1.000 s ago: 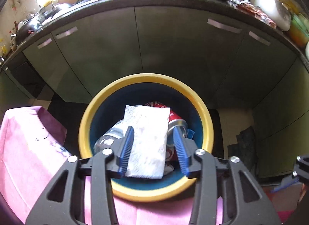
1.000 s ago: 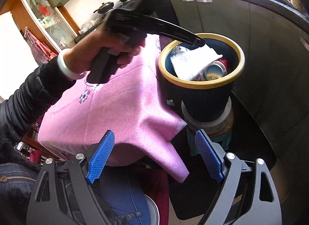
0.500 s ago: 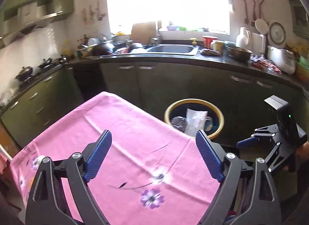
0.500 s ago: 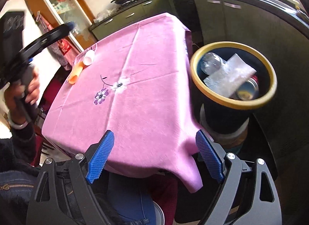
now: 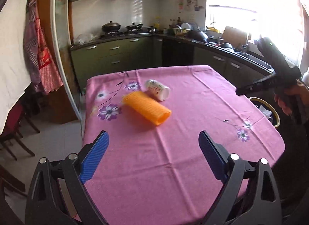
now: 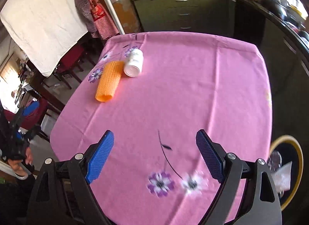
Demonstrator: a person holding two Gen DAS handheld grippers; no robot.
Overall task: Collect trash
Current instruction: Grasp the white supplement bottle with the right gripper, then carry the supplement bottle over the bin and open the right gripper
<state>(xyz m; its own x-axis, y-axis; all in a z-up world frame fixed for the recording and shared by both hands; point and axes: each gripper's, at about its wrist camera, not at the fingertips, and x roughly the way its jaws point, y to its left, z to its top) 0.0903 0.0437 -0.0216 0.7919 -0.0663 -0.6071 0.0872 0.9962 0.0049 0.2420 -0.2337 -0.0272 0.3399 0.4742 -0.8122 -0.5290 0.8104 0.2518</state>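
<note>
An orange ribbed tube [image 5: 147, 110] lies on its side on the pink tablecloth [image 5: 173, 157], with a white bottle [image 5: 158, 89] on its side just behind it. Both show in the right wrist view, the tube [image 6: 108, 81] and bottle [image 6: 134, 62] touching. My left gripper [image 5: 153, 155] is open and empty over the near table edge. My right gripper [image 6: 154, 154] is open and empty above the cloth [image 6: 183, 99]. The yellow-rimmed bin [image 6: 298, 159] stands beside the table's right side, holding a plastic bottle and white paper; its rim shows in the left view [image 5: 275, 114].
Dark green kitchen cabinets [image 5: 115, 56] with a stove and pots run along the back and right walls. Chairs [image 5: 13, 134] stand left of the table. A red striped apron [image 5: 42, 66] hangs by the door frame. The right gripper's body [image 5: 278, 70] hangs over the table's right edge.
Both grippers swung away from the bin and now face the table with the orange tube and white bottle. The left gripper let go of the white paper, which lies in the bin.
</note>
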